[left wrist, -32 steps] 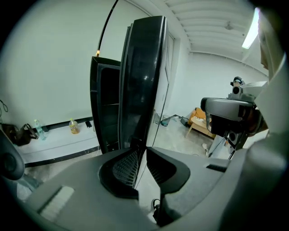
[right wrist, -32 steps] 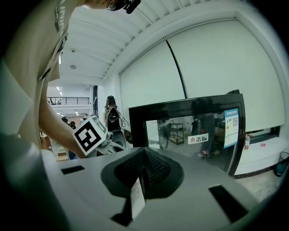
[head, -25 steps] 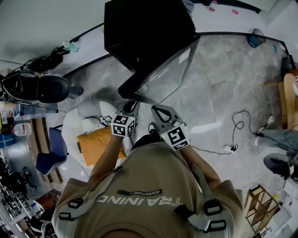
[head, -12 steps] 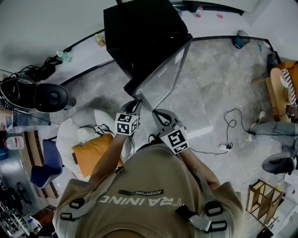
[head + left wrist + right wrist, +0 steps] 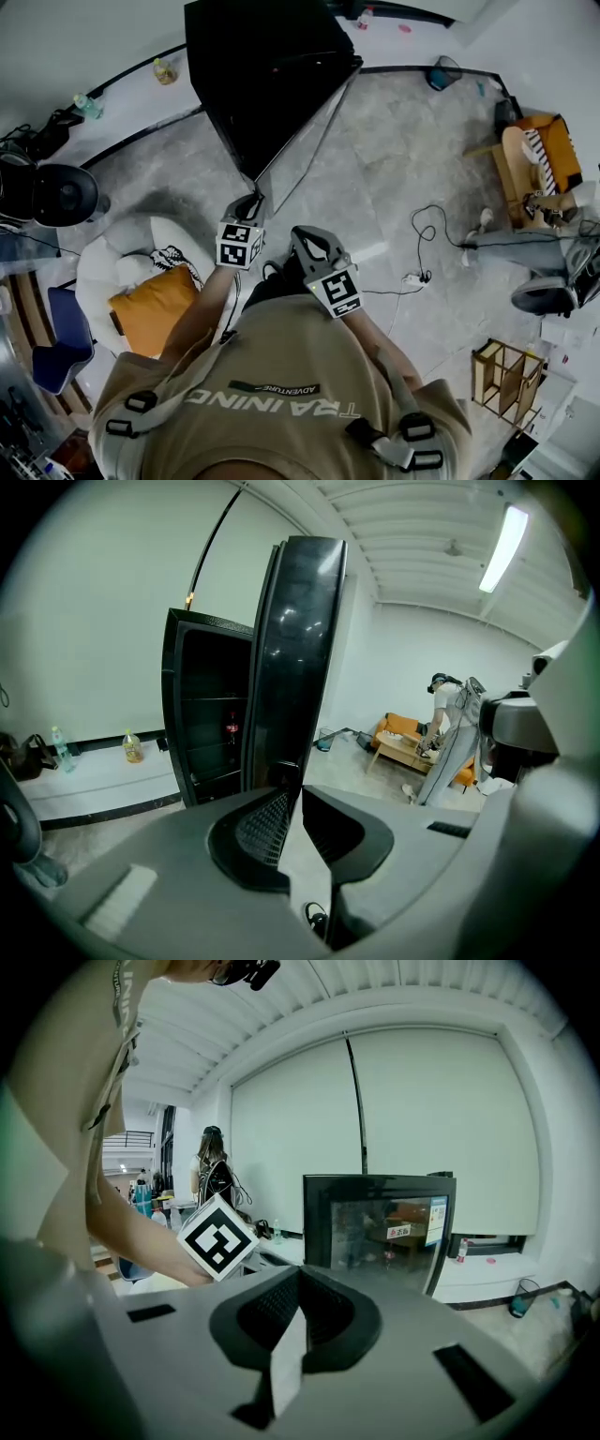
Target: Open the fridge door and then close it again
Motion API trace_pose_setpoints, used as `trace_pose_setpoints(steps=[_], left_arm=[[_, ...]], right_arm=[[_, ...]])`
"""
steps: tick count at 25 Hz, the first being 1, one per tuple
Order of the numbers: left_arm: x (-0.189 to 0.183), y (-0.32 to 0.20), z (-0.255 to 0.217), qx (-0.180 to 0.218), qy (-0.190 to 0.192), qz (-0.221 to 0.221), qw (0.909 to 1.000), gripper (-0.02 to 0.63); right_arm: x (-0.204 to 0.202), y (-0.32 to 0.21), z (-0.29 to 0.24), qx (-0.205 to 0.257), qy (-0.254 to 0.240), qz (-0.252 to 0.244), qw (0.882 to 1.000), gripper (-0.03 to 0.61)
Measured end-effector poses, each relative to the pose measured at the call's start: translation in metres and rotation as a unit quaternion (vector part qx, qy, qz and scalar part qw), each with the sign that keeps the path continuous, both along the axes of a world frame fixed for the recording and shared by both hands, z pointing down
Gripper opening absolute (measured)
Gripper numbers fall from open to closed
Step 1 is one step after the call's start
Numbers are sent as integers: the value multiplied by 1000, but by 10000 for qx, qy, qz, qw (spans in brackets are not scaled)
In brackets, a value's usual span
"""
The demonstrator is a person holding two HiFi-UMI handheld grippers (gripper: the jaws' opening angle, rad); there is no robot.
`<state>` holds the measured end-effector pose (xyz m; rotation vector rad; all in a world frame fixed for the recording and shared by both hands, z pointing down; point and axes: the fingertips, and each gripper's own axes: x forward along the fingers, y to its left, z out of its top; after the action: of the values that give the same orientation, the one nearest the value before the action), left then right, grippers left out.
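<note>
From the head view, the fridge (image 5: 253,66) stands ahead of me with its fridge door (image 5: 300,141) swung well open. My left gripper (image 5: 248,202) sits at the door's free edge. My right gripper (image 5: 305,239) hangs beside it, off the door.

In the left gripper view, my jaws pinch the door's edge (image 5: 295,658). I'd follow the hinge's arc rather than drag straight, so the grip doesn't slip. Inside are dark shelves with one small red item (image 5: 232,729); I can't make out anything else.

In the right gripper view, my jaws are pressed together on nothing, facing the door's glass.
</note>
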<state>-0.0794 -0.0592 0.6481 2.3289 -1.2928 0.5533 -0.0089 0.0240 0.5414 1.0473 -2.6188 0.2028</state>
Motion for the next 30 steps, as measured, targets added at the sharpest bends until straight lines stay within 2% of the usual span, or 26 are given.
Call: trace_pose_setpoints(steps=[5, 11, 16, 20, 25, 30], left_arm=[[17, 9, 1, -65, -24, 118, 9999, 35], [37, 22, 2, -103, -168, 90, 9998, 34], [66, 36, 2, -129, -273, -140, 9994, 32], [82, 47, 1, -246, -347, -533, 9977, 29], [123, 60, 1, -314, -379, -788, 9957, 28], [152, 66, -1, -300, -524, -1238, 9905, 26]], right_arm=[[12, 4, 0, -44, -74, 102, 9999, -5], [23, 2, -6, 116, -210, -95, 9997, -5], [61, 3, -5, 88, -284, -294, 9991, -5], [85, 0, -9, 115, -385, -615, 9973, -5], [125, -3, -11, 171, -470, -792, 9956, -5], [158, -5, -6, 14, -568, -1008, 9933, -5]])
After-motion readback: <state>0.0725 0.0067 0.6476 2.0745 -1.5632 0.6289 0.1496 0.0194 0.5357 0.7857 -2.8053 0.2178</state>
